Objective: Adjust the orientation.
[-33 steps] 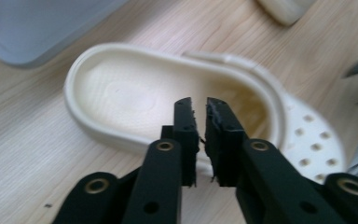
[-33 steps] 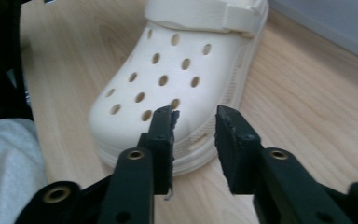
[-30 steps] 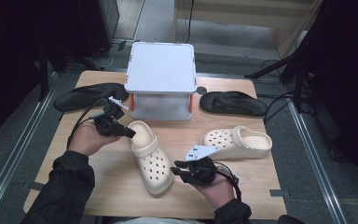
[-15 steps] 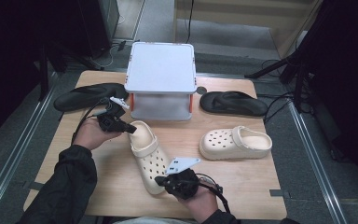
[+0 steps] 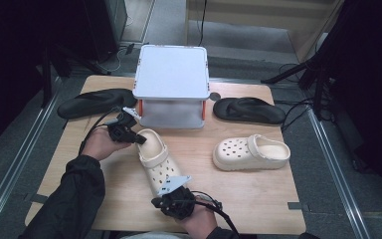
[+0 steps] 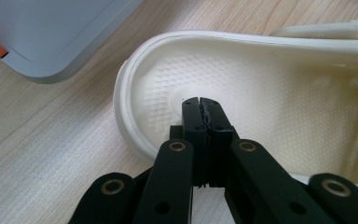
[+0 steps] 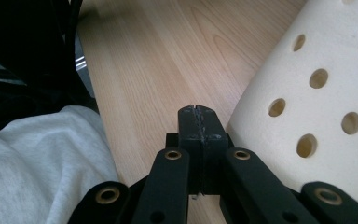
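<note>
A cream clog [image 5: 155, 158] lies on the wooden table [image 5: 258, 199], heel toward the grey box. My left gripper [image 5: 141, 141] is shut and empty, and its tips hover over the heel end. In the left gripper view the shut gripper [image 6: 200, 101] sits just above the clog's textured footbed [image 6: 279, 88]. My right gripper [image 5: 155, 202] is shut and empty, low by the table's near edge beside the clog's toe. In the right gripper view the gripper [image 7: 199, 110] points along the bare wood, with the holed toe [image 7: 326, 107] to its right. A second cream clog [image 5: 251, 152] lies on its side at the right.
A grey box with orange clips [image 5: 171, 84] stands at the back centre. Black flip-flops lie on either side of it, one on the left [image 5: 97, 102] and one on the right [image 5: 248, 109]. A grey sleeve or garment [image 7: 42, 158] is close to the right gripper.
My right gripper has moved left and toward the near edge, away from the right clog to the toe of the near clog. The left gripper has sunk slightly at the heel.
</note>
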### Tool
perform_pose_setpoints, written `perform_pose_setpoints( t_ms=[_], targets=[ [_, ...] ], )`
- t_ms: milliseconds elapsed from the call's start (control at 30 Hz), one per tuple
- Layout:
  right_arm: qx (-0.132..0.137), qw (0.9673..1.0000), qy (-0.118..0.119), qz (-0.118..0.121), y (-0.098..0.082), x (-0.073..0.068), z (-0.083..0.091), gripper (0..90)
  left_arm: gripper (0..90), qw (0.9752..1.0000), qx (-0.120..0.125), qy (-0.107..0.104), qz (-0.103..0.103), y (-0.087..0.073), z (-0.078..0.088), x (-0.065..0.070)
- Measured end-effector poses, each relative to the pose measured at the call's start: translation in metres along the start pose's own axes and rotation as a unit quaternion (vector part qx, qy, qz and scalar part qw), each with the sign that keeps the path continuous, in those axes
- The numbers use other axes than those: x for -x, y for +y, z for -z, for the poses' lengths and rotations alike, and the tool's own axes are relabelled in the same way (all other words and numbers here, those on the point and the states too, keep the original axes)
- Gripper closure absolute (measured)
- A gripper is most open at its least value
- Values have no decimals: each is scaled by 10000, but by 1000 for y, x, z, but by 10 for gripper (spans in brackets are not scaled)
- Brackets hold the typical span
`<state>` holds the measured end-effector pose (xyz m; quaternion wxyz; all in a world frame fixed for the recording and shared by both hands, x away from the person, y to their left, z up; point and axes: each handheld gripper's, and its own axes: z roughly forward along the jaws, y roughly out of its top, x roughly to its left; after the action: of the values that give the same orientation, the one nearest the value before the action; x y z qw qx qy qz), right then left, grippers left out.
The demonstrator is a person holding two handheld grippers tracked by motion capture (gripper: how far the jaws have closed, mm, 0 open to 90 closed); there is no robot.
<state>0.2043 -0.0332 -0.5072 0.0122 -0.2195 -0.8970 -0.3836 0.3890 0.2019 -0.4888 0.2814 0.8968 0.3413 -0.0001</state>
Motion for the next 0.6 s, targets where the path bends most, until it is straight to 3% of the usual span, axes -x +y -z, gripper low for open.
perform_pose_setpoints(
  t_ms=[200,600],
  targets=[
    [17,9999,-76,-112,-1,7,5,900,900,10000,-55,22,20,-3,-1,-2],
    [66,9994,-177,-288,-7,19,17,900,900,9998,67,-46,172,-12,1,-1]
  ],
)
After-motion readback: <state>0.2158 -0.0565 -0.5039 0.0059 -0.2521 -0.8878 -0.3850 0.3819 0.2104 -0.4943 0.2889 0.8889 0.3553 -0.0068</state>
